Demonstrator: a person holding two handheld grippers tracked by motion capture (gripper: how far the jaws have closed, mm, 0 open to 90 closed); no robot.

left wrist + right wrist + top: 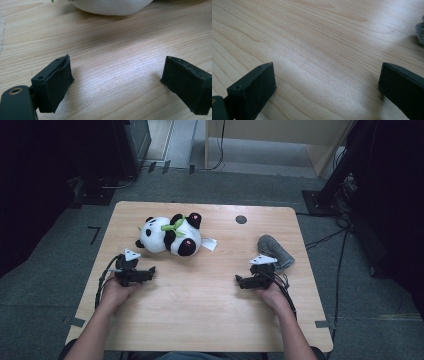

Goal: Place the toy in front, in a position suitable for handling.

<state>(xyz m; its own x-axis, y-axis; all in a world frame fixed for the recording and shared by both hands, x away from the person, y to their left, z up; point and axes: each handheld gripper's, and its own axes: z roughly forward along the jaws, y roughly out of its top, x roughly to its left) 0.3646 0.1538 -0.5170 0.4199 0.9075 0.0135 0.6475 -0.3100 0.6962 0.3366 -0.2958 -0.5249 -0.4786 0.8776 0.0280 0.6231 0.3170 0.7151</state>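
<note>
The toy panda [169,235] lies on its side at the back left of the worktop [210,295], just beyond the left gripper [150,272]. Both grippers rest spread open, empty; the right gripper [239,280] is well apart. It looks light, soft and squashy: pinch a limb or ear.

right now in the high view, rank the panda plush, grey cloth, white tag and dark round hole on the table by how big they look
1. panda plush, by far the largest
2. grey cloth
3. white tag and dark round hole: these look alike in size, too close to rank
</note>
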